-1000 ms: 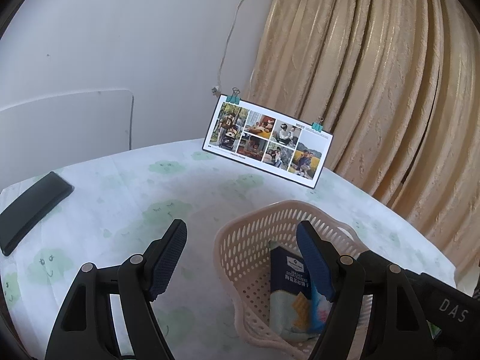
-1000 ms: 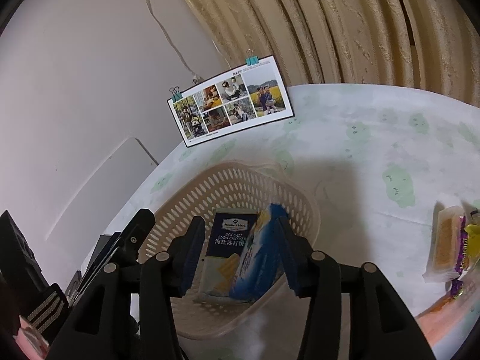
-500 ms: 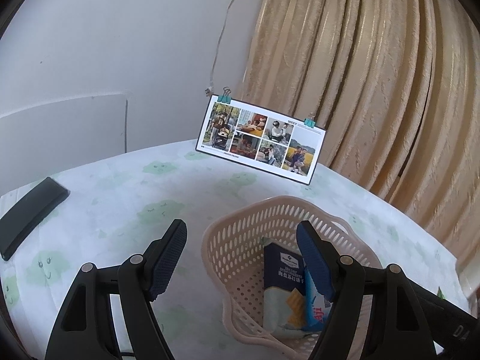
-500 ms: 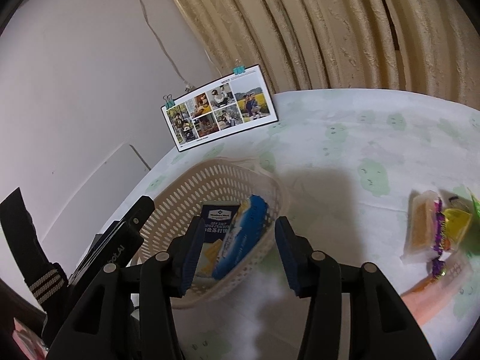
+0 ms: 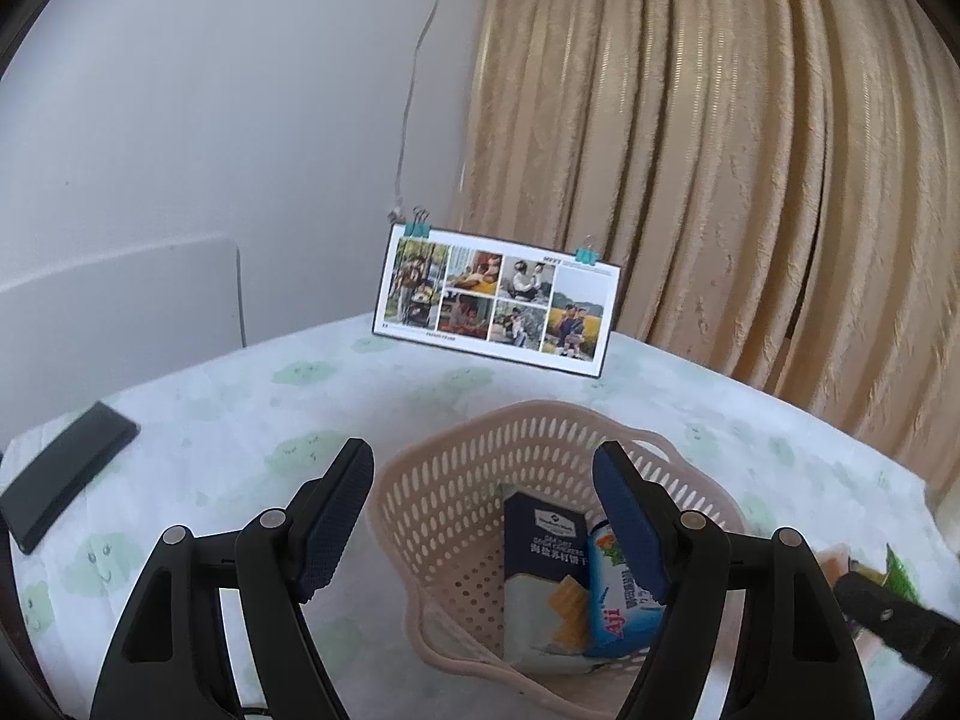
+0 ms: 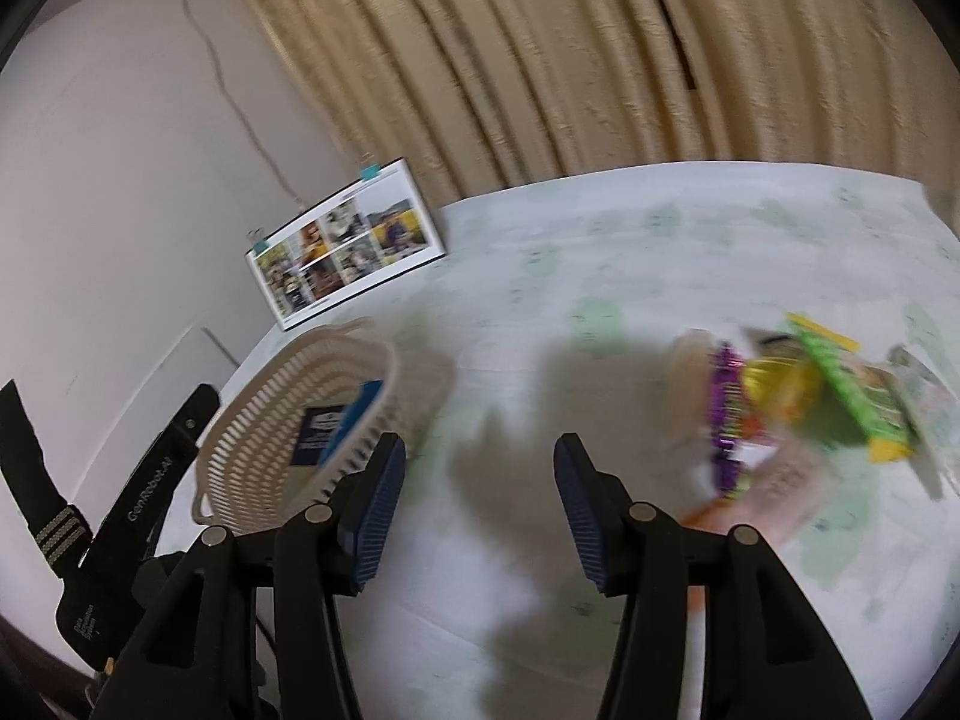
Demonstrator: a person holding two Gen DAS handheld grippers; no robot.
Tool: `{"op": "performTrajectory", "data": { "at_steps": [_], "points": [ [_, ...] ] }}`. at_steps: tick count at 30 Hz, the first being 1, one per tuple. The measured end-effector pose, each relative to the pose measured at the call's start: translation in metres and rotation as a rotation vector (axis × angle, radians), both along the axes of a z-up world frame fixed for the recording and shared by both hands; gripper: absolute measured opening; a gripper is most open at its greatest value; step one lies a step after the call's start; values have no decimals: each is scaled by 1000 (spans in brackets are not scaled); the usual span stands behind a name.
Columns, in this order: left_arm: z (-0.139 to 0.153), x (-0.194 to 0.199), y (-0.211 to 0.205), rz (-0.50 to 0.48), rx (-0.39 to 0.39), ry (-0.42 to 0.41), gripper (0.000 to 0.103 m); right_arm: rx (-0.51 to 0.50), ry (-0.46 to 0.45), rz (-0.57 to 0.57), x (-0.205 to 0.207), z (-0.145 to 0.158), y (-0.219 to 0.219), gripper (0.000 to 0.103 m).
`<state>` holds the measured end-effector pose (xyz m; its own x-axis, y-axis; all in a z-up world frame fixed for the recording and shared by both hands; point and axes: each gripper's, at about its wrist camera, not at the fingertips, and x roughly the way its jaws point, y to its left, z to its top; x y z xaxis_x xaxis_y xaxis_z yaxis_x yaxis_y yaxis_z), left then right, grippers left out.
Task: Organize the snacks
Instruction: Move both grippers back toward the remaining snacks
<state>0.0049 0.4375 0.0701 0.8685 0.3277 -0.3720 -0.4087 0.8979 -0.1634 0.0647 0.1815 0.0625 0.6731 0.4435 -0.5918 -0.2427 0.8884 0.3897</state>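
Note:
A pink perforated basket (image 5: 456, 480) (image 6: 288, 414) stands on the table and holds a dark blue cracker box (image 5: 543, 552) and a light blue packet (image 5: 618, 606) side by side. My left gripper (image 5: 483, 519) hovers open just above and before the basket, nothing between its fingers. My right gripper (image 6: 477, 507) is open over bare tablecloth, with the basket to its left. To its right lies a blurred heap of loose snacks (image 6: 798, 408): a green packet, a yellow one, a purple-edged one and an orange one.
A photo calendar (image 5: 495, 300) on clips stands at the back of the table. A black flat device (image 5: 66, 468) lies at the far left. The cloud-print tablecloth (image 6: 600, 276) covers the table, and a beige curtain (image 5: 750, 150) hangs behind. The table edge runs along the right.
My right gripper has swung right, away from the basket, towards the loose snack heap; it let the light blue packet stay in the basket. The left view has pulled back slightly.

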Motion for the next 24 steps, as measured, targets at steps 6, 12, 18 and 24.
{"op": "performTrajectory", "data": {
  "at_steps": [6,12,18,24],
  "points": [
    [4,-3,-18,-16,92,-26,81,2,-8,-73,-7,-1,-35,51],
    [5,-5,-37,-33,185,-38,83,11,-6,-144,-15,-5,-70,54],
    [6,-8,-52,-55,223,-52,88,11,-6,-214,-25,-9,-104,55],
    [9,-13,-71,-103,248,-61,92,-24,-4,-294,-28,-14,-141,58]
  ]
}}
